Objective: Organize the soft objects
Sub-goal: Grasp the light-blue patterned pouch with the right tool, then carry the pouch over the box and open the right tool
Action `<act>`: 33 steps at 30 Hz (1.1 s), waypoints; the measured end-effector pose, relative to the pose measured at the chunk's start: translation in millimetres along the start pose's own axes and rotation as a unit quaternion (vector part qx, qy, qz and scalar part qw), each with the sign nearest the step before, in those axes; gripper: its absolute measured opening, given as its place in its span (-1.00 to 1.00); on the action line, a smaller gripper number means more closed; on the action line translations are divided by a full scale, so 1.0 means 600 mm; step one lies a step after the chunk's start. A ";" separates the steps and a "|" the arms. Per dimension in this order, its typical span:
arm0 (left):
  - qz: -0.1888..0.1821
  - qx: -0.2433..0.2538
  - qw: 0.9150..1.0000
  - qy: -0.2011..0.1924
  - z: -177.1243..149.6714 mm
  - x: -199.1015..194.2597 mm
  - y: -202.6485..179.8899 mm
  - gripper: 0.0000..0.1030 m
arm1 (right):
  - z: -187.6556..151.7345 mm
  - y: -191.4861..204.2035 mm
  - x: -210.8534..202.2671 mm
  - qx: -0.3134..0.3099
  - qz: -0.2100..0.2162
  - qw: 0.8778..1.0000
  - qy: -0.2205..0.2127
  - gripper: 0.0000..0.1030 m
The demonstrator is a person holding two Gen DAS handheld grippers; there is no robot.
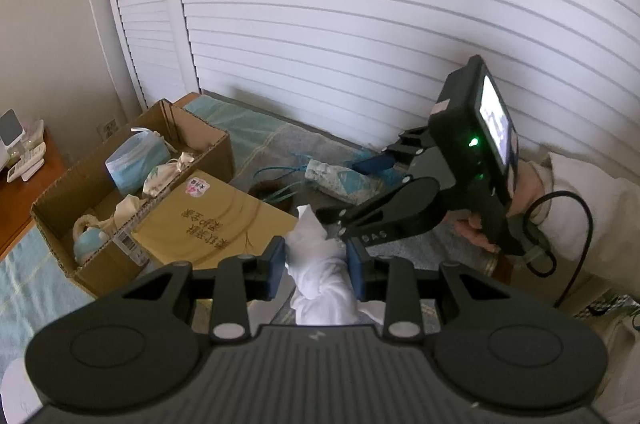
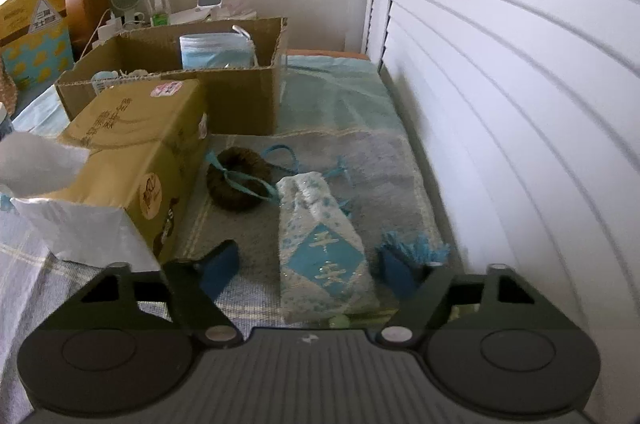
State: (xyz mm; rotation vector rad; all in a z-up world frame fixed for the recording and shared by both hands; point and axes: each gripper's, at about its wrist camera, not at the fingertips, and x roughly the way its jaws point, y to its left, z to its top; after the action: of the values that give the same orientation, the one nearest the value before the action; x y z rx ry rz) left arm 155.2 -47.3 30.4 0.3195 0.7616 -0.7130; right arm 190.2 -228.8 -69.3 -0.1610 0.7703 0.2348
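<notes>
Both pictures are lit by soft daylight, rather dim and a little bluish. The white slatted doors [image 1: 400, 4] are the brightest part and look nearly washed out at the right edge of the right wrist view. The fisheye lens bends their straight slats into curves, and the corners turn black. A small screen [image 1: 496, 120] glares white. The grey blanket [image 2: 380, 152] shows slight blur near the doors.
</notes>
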 end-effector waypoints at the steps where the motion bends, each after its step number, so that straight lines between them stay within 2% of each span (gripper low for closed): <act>1: 0.000 0.000 1.000 0.000 0.000 0.000 0.000 -0.38 | 0.000 0.000 -0.003 0.000 -0.003 1.000 0.000 0.29; 4: -0.001 -0.002 1.000 0.000 -0.001 0.000 -0.001 -0.38 | 0.001 0.003 -0.010 -0.003 -0.009 1.000 0.002 0.00; 7: -0.001 -0.007 1.000 -0.001 -0.005 0.000 0.000 -0.38 | 0.003 0.004 -0.018 -0.003 -0.017 1.000 0.003 -0.11; 13: 0.003 -0.024 1.000 -0.002 -0.019 -0.005 0.004 -0.38 | 0.012 0.009 -0.052 -0.006 -0.022 1.000 -0.005 -0.12; 22: 0.010 -0.043 0.999 -0.006 -0.042 -0.025 0.012 -0.38 | 0.043 0.038 -0.119 -0.054 -0.007 0.998 -0.038 -0.13; 28: 0.014 -0.052 0.998 -0.009 -0.057 -0.037 0.020 -0.38 | 0.093 0.061 -0.137 -0.096 0.006 0.993 -0.061 -0.13; 33: 0.018 -0.067 0.998 -0.014 -0.072 -0.049 0.029 -0.38 | 0.151 0.086 -0.123 -0.134 0.037 0.988 -0.069 -0.13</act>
State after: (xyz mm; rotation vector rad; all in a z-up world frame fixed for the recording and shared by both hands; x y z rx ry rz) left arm 130.3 1.0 22.0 0.2006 0.7711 -0.6290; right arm 185.6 -169.4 43.8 -0.3676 0.6052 0.4160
